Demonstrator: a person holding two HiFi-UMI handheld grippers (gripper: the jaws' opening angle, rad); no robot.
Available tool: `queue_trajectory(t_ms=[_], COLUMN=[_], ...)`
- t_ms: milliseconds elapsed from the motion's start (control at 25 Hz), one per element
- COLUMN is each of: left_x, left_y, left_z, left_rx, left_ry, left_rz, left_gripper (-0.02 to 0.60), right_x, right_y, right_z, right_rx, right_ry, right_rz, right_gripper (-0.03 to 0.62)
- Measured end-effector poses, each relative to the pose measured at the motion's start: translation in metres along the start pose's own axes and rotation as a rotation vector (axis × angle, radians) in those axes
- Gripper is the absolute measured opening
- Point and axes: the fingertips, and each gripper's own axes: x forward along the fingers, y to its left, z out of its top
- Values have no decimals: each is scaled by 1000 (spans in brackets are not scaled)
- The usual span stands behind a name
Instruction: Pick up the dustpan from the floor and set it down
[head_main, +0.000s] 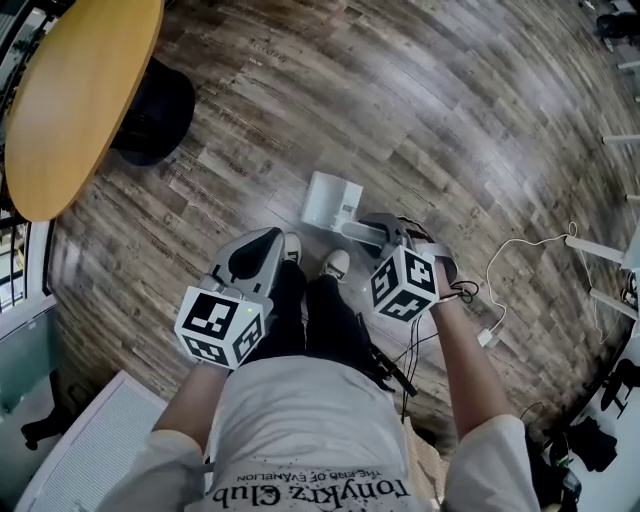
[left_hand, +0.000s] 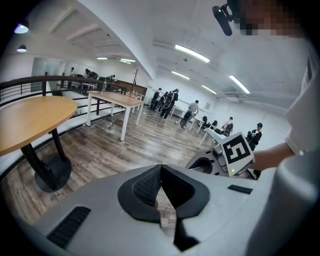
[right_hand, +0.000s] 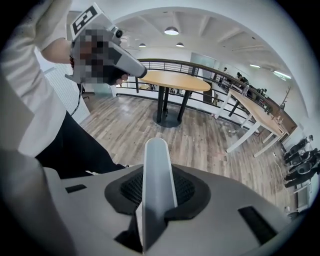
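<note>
At twelve o'clock from the person's shoes (head_main: 335, 263): white plastic dustpan (head_main: 333, 198), low over the wood-plank floor (head_main: 420, 120), contact unclear. Right gripper (head_main: 372, 232) clamped on its pale handle (right_hand: 159, 172), pitched steeply down, likely for lifting. Left gripper (head_main: 262, 246) at nine o'clock, jaws together, empty.

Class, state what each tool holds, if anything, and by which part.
The right tool grips the dustpan by its handle; the left tool holds nothing, its jaws together.
</note>
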Motion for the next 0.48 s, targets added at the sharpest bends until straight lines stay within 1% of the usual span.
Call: queue_trajectory(t_ms=[240,480], left_x=[-9,-19], left_y=[-9,-19], left_z=[13,26], left_rx=[27,56], left_ry=[-23,-37], left_rz=[-15,-31], left_gripper=[23,23], right_x=[-22,-54], right_y=[5,3], right_z=[3,11], right_rx=[9,66], right_ry=[8,-21], right_rz=[-36,-79], right_gripper=[112,112])
